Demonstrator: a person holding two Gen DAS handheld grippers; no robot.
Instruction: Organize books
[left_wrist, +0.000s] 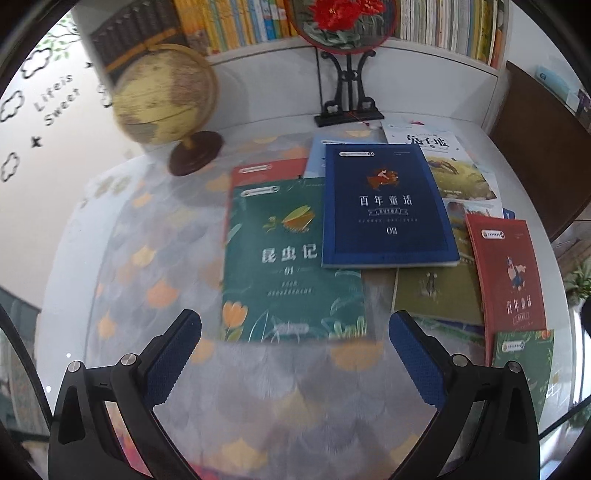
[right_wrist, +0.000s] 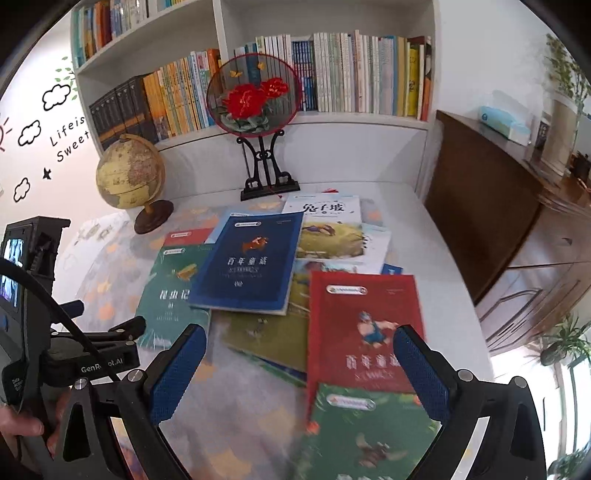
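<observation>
White desk w/ a leaf-print cloth (left_wrist: 155, 258) is carrying a loose spread of books, shelves behind.

Nearest: left tool (left_wrist: 294, 343) is hovering low over the cloth, fingers wide apart, holding nothing, just short of the green book (left_wrist: 280, 266). Right tool (right_wrist: 300, 363) is hanging likewise w/ fingers apart and empty, above the red book (right_wrist: 364, 325) and a 2nd green one (right_wrist: 365, 424) that is overlapping its near edge.

Further in, the blue book (left_wrist: 384, 206) is lying partly on the green book's top right corner and across an olive book (left_wrist: 436, 291). Past it, a white book (left_wrist: 439, 158) and another red cover (left_wrist: 266, 170) are peeking out from under the pile.

Risks, as I judge them: covers are flat and thin, so a tool may slide over an edge instead of getting under it; pulling the green book first would drag the blue one along, since it is resting on it; the cloth could bunch and shift the whole spread.

At the back, a globe (left_wrist: 166, 92) and a fan stand (left_wrist: 347, 92) are sitting near the pile's far side, so sweeping books that way may knock them. Bookshelf (right_wrist: 332, 74) rows are looking nearly full, so few gaps showing.
</observation>
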